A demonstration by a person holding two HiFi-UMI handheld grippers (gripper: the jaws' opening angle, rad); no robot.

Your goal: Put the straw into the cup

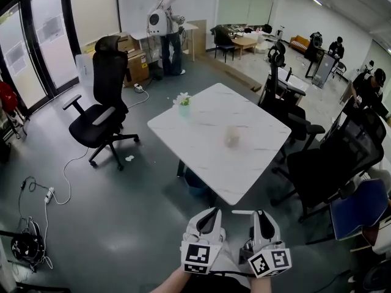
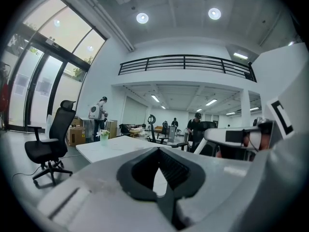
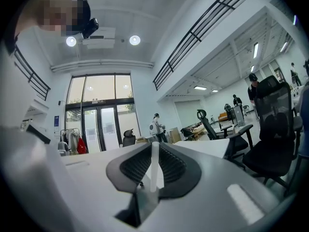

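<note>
A clear plastic cup [image 1: 231, 136] stands near the middle of the white table [image 1: 208, 163]. The table is well ahead of both grippers, which are held side by side low in the head view, over the grey floor. My right gripper [image 1: 257, 217] [image 3: 154, 170] is shut on a thin white straw [image 3: 154, 166] that stands upright between its black pads. My left gripper [image 1: 211, 217] [image 2: 161, 170] has its pads drawn together with nothing between them. In the left gripper view the table top [image 2: 116, 146] lies ahead at about jaw height.
A small vase of flowers [image 1: 183, 104] stands at the table's far-left corner. One black office chair [image 1: 101, 112] is left of the table, more black chairs [image 1: 324, 163] and a blue one [image 1: 354, 209] to its right. Cables and a power strip [image 1: 49, 194] lie on the floor at left. People [image 1: 166, 23] stand far behind.
</note>
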